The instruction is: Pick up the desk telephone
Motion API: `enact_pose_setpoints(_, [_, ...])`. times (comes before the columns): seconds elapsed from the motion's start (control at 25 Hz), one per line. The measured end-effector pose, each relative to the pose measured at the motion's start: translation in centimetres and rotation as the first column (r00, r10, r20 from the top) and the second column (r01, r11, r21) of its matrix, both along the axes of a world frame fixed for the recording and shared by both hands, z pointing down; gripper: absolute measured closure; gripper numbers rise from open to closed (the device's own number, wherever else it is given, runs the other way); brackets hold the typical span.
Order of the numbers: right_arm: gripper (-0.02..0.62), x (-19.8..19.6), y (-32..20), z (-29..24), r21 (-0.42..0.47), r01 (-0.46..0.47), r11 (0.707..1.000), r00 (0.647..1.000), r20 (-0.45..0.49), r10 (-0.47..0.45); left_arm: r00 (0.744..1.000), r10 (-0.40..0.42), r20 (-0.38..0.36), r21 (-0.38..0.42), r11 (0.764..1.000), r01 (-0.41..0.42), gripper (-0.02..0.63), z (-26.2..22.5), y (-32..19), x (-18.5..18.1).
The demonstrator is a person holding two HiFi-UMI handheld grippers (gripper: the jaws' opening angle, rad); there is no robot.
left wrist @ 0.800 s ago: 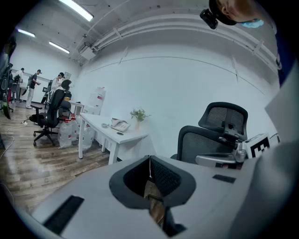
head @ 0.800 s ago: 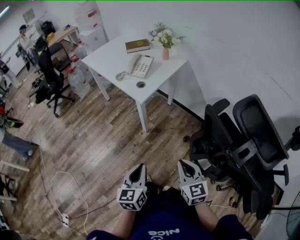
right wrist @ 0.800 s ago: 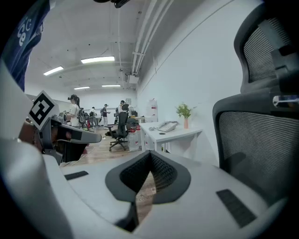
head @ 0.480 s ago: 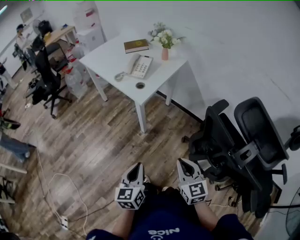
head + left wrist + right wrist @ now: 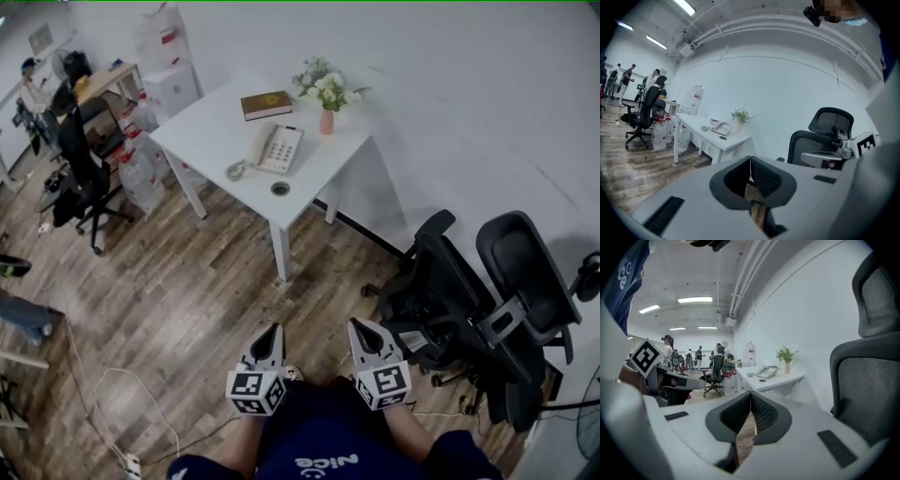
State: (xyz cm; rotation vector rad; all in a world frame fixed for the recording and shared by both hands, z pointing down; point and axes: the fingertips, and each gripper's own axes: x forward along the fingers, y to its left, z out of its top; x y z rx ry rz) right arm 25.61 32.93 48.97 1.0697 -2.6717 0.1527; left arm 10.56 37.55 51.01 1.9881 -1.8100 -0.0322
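The hands that carry the grippers are mostly hidden under the marker cubes, and the person's body is cut off by the lower edge of the head view. The phone (image 5: pixel 276 148) is small in every view, so its keys cannot be read. The far left of the room is cut off, and the people there are too small to make out.

The left gripper (image 5: pixel 272 330) and the right gripper (image 5: pixel 362 325) are held side by side close to the body, well apart from the phone. Each has its jaws pressed together with nothing between them.

The phone lies slanted on the white table (image 5: pixel 211 127), near its middle, with the handset on it and a coil of cord (image 5: pixel 234 170) just beside. The wooden floor (image 5: pixel 187 281) between the person and the table is open. A white cable (image 5: pixel 112 366) lies on it at the left.

Two black chairs (image 5: pixel 441 300) stand near the right gripper, by the wall, and narrow the way on that side. Also on the table are a book (image 5: pixel 266 104), a vase with flowers (image 5: pixel 325 112) and a round hole (image 5: pixel 280 188) near the front edge. Water bottles (image 5: pixel 141 173) and another chair (image 5: pixel 80 164) stand left of the table.
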Motion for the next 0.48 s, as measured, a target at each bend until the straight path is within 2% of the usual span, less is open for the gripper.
enact_pose_setpoints(0.28, [0.572, -1.7, -0.3, 1.0, -0.040, 0.000, 0.999, 1.000, -0.015, -0.001, 1.000, -0.007, -0.017, -0.026, 1.000, 0.007, 0.586, 0.8, -1.1, -2.1])
enact_pose_setpoints(0.48, [0.572, -2.5, -3.0, 1.4, -0.055, 0.010, 0.998, 1.000, -0.003, -0.011, 1.000, -0.021, -0.009, -0.032, 0.999, 0.020, 0.586, 0.7, -3.3, -3.1])
